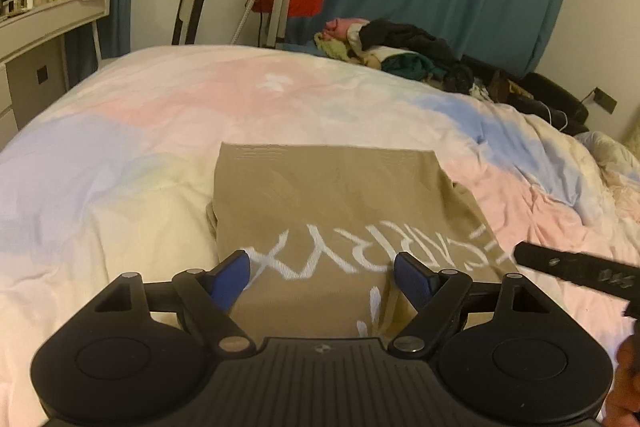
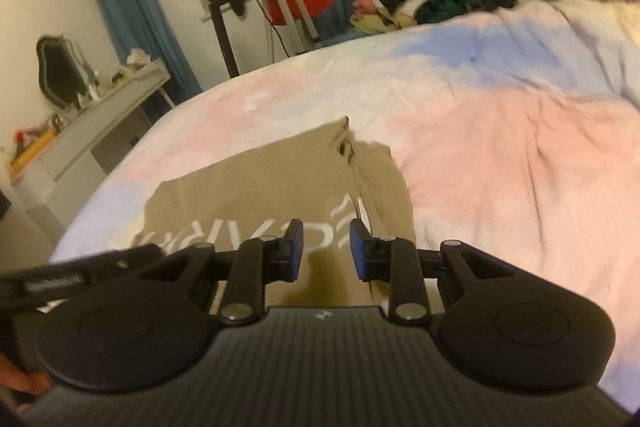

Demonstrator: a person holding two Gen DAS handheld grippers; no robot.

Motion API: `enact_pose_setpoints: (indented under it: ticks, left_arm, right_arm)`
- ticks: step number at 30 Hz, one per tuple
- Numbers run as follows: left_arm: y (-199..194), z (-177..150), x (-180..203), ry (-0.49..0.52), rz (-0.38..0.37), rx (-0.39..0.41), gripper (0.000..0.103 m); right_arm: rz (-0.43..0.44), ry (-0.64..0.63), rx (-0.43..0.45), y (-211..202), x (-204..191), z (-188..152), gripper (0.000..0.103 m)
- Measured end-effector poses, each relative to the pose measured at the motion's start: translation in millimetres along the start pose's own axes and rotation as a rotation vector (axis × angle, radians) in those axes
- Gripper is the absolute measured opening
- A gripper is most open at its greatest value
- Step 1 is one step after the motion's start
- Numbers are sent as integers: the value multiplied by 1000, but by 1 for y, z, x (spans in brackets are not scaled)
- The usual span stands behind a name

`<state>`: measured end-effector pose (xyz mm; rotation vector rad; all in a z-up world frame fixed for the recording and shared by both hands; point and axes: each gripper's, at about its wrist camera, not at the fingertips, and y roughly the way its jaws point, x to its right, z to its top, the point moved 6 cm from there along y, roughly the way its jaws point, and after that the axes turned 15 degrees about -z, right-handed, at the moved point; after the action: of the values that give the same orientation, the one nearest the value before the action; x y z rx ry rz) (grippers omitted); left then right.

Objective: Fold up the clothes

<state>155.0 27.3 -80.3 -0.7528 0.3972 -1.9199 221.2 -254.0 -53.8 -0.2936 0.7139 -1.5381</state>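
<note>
Judging progress: tan shirt (image 1: 332,203) lies folded into a neat rectangle on the bed (image 1: 120,131); my left hand-held gripper (image 1: 322,277) gapes wide, right hand-held gripper (image 2: 326,251) narrower, both empty; clothes pile (image 1: 400,45) waits.

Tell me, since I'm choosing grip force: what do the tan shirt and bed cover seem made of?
Tan shirt: looks like soft matte knit, likely cotton; it lies limp with a white print. Bed cover: thin matte woven fabric, probably cotton, with fine wrinkles.

Both wrist views low, close over bed (image 1: 160,115), sharing tan garment (image 1: 320,195)
</note>
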Motion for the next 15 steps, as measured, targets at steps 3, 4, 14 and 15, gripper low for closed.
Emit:
enact_pose_setpoints:
  ticks: [3, 4, 14, 15]
  left_arm:
    - [-2, -3, 0, -12, 0, -3, 81]
    - [-2, -4, 0, -11, 4, -5, 81]
    - [-13, -12, 8, -6, 10, -50, 81]
    - [-16, -12, 10, -5, 6, -55, 81]
  right_arm:
    - [-4, -25, 19, -9, -3, -2, 29]
    - [-6, -36, 21, -9, -5, -4, 29]
    - [-30, -62, -109, 24, -9, -33, 29]
    - [-24, -54, -108, 23, -8, -32, 29]
